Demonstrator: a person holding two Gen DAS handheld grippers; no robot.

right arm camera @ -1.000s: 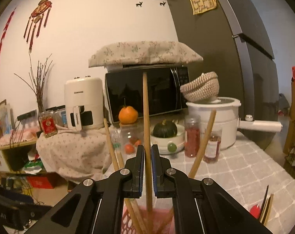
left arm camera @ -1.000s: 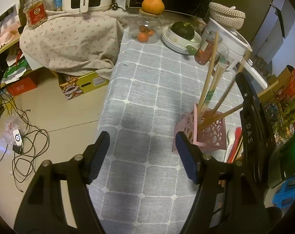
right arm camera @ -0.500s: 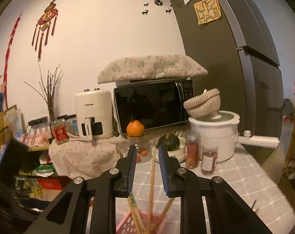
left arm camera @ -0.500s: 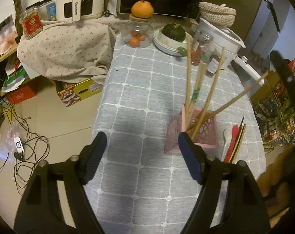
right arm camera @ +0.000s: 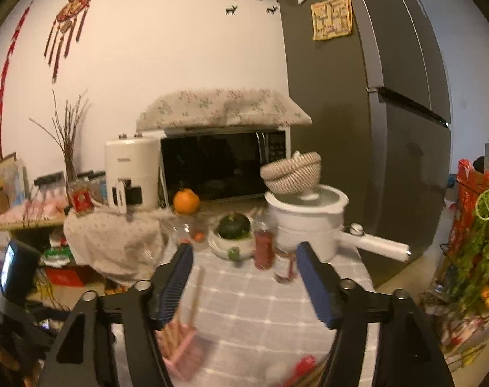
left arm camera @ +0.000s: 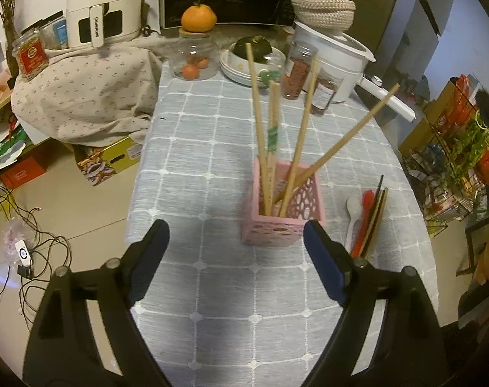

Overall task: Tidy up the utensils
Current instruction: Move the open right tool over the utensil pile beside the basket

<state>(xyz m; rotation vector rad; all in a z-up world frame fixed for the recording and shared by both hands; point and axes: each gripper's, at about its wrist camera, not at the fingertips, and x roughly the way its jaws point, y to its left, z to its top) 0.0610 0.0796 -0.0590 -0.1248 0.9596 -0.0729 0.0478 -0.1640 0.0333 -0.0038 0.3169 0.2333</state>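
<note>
Holder [left arm camera: 284, 204]: pink, perforated, square; upright on the grey checked tablecloth [left arm camera: 192, 148], just ahead of the left gripper [left arm camera: 234, 245], between its finger lines but beyond the tips, not touched
Left gripper: jaws wide and opening, nothing between the pads
Right gripper [right arm camera: 242, 274]: jaws opening, nothing held; holder low in its view, blurred, below and behind its left finger [right arm camera: 175, 280]
Chopsticks [left arm camera: 304, 125]: five wooden sticks counted in the holder, leaning apart; one bears a green band [left arm camera: 272, 135]
Loose utensils [left arm camera: 368, 217]: on the cloth right of the holder, well apart from both grippers; one white spoon, one red spoon, dark sticks, number cannot be told
Air fryer [left arm camera: 99, 3]: one, white; handle reads CHANGHONG
Jar [left arm camera: 29, 53]: red label, text unreadable
Orange [left arm camera: 198, 17]: one, on a glass jar lid
</note>
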